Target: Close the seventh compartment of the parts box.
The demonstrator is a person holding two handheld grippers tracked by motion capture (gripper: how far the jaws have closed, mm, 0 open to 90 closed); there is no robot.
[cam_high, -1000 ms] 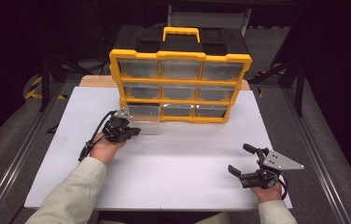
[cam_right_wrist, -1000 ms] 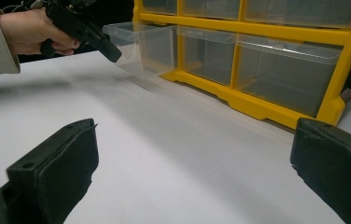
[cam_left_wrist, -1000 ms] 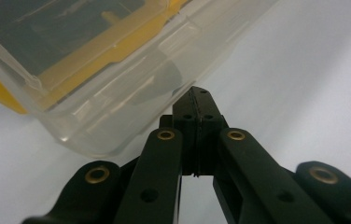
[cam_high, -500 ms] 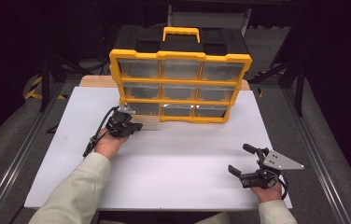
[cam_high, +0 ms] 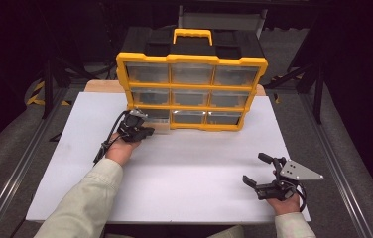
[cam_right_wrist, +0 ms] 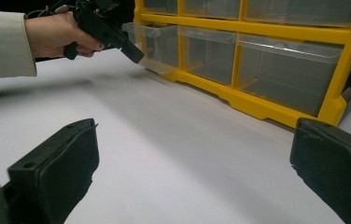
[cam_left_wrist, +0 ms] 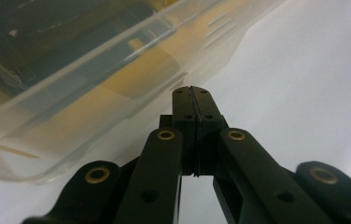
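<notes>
High view shows a yellow organizer cabinet (cam_high: pixel 192 89) standing upright at the far side of the white desk (cam_high: pixel 174 173), with three rows of clear drawers. Its bottom-left drawer (cam_high: pixel 155 119) sticks out a little from the frame; in the right gripper view that drawer (cam_right_wrist: pixel 150 44) juts past its neighbours. The drawer looks like thin, light, stiff plastic, smooth and probably slippery, so the front lip is the sensible place to take hold; a pull should slide it easily, though the cabinet itself may shift if tugged hard. The left claw (cam_high: pixel 142 133) sits at that drawer's front, clenched; in the left gripper view the left claw (cam_left_wrist: pixel 193 91) has its jaws pressed together just under the drawer's clear wall, and whether they pinch its lip I cannot tell. The right claw (cam_high: pixel 256 171) rests on the desk near the person's side, released, well apart from the cabinet. Compared with a second ago, the left claw has moved closer to the drawer, while the right has stayed put.
</notes>
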